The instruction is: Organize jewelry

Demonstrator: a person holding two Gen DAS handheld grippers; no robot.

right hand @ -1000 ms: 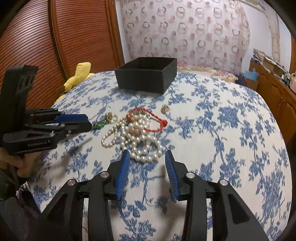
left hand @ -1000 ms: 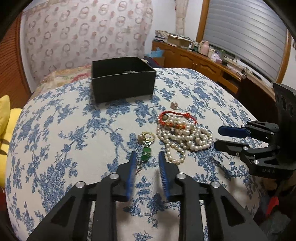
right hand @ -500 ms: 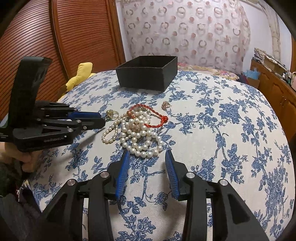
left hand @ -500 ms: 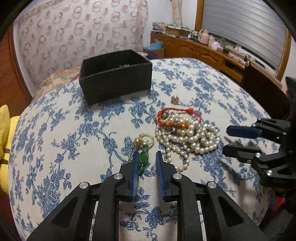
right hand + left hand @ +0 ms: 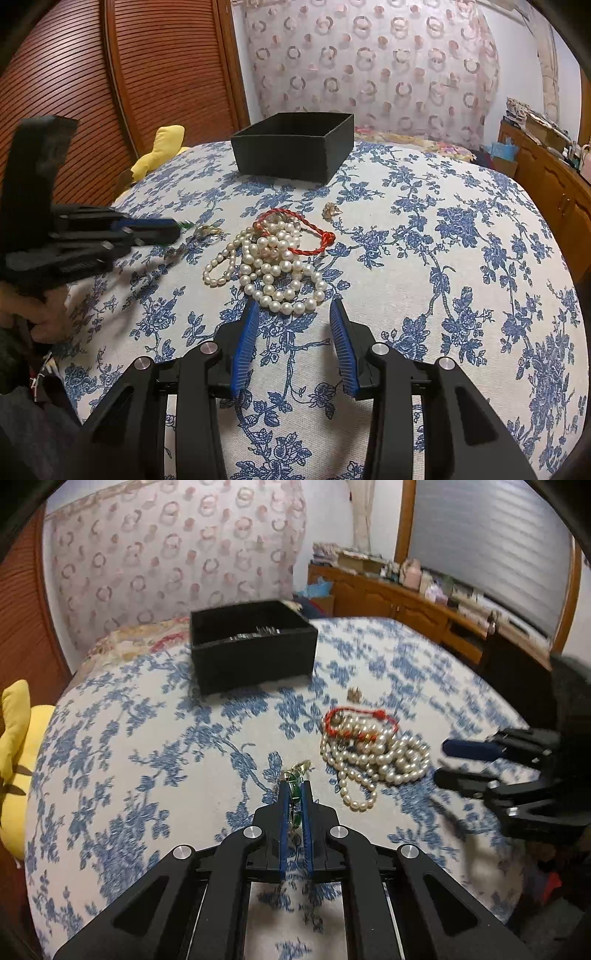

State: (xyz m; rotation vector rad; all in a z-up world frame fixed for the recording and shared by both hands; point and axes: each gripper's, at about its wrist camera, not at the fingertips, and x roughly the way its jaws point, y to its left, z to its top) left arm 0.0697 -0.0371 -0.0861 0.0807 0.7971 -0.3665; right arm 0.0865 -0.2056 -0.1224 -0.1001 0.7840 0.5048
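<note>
My left gripper [image 5: 294, 788] is shut on a green pendant [image 5: 294, 780] with gold rings [image 5: 302, 766] hanging from its tip, just above the cloth. It shows in the right wrist view [image 5: 173, 227] at the left, with the gold rings [image 5: 207, 230] beside its tip. A pile of pearl strands [image 5: 373, 755] with a red cord bracelet [image 5: 360, 716] lies to its right. My right gripper [image 5: 291, 314] is open and empty, just short of the pearl strands [image 5: 275, 273]. A black open box [image 5: 253, 648] stands at the back and shows in the right wrist view [image 5: 293, 146].
A small gold trinket [image 5: 354, 693] lies behind the pearls, also in the right wrist view [image 5: 331, 210]. The blue-flowered cloth [image 5: 461, 258] covers the round table. A yellow cushion [image 5: 16, 746] sits at the left edge. A wooden sideboard [image 5: 406, 602] runs along the back right.
My left gripper moved forward over the green pendant and closed on it, lifting it. The right gripper stayed open near the pearls.
</note>
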